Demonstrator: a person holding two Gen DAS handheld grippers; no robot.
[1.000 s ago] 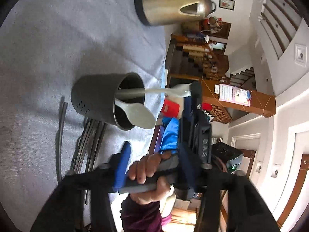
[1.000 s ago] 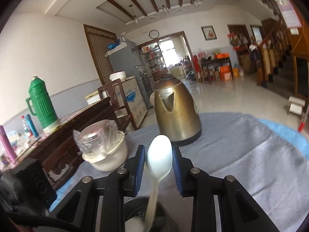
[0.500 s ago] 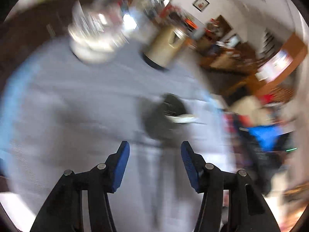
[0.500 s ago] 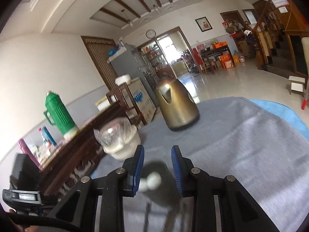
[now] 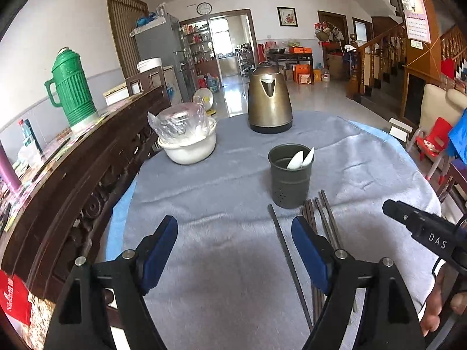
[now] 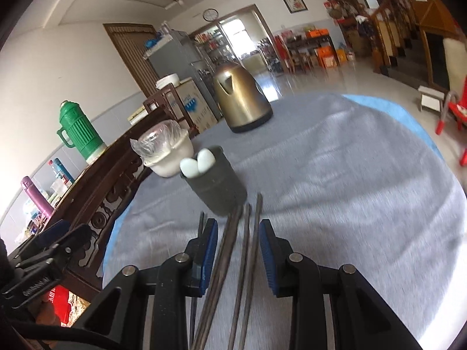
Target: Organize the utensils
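While two white spoons stand in the one holder, several chopsticks lie just before it; the left gripper, jaws just widened, gapes empty, and the right gripper straddles chopsticks partly open, gripping none.

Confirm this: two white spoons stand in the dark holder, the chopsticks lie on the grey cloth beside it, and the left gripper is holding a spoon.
One point is wrong: the left gripper holds nothing. Its jaws, which have just been opening, stand apart over bare grey cloth in the left wrist view. The rest holds: two white spoons stand in the dark holder, and the chopsticks lie on the cloth beside it.
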